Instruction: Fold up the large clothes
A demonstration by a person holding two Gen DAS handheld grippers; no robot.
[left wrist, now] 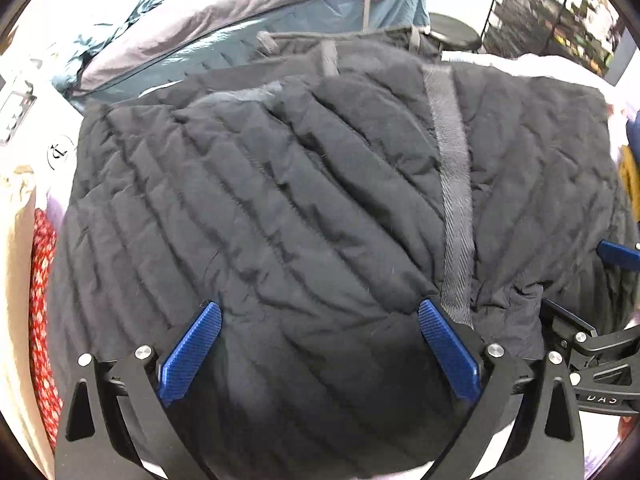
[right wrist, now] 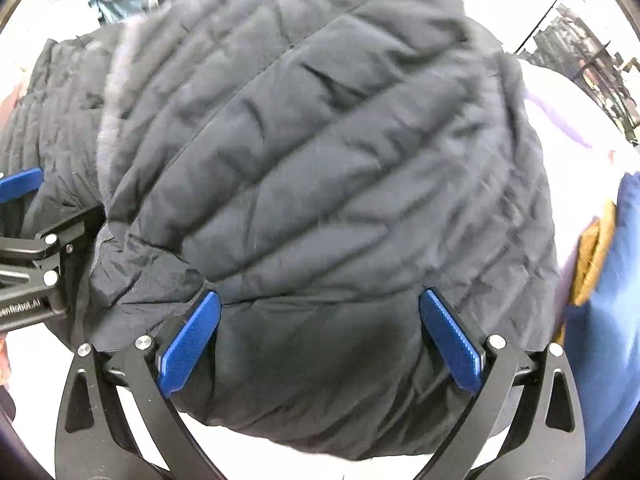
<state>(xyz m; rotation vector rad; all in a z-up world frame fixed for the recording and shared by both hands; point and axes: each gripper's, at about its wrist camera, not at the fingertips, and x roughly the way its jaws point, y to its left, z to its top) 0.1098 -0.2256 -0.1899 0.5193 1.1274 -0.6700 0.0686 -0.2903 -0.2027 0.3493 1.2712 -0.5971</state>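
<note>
White tabletop (right wrist: 280, 464), overexposed, apparently bare at near edge. Lying directly on it: dark quilted jacket (left wrist: 320, 200), folded; teal garment (left wrist: 280, 20) behind; red patterned cloth (left wrist: 42, 300) at left.

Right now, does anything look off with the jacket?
Nothing damaged. The jacket lies folded but puffy, its near edge bunched by the grey strap. Both grippers, left and right, are open.

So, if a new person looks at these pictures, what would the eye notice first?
First, the big black quilted jacket that fills the middle of both views, with a grey woven strap running down it. Next, the blue pads of the left gripper and right gripper, both open at the jacket's near edge. A teal and grey garment lies behind.
</note>
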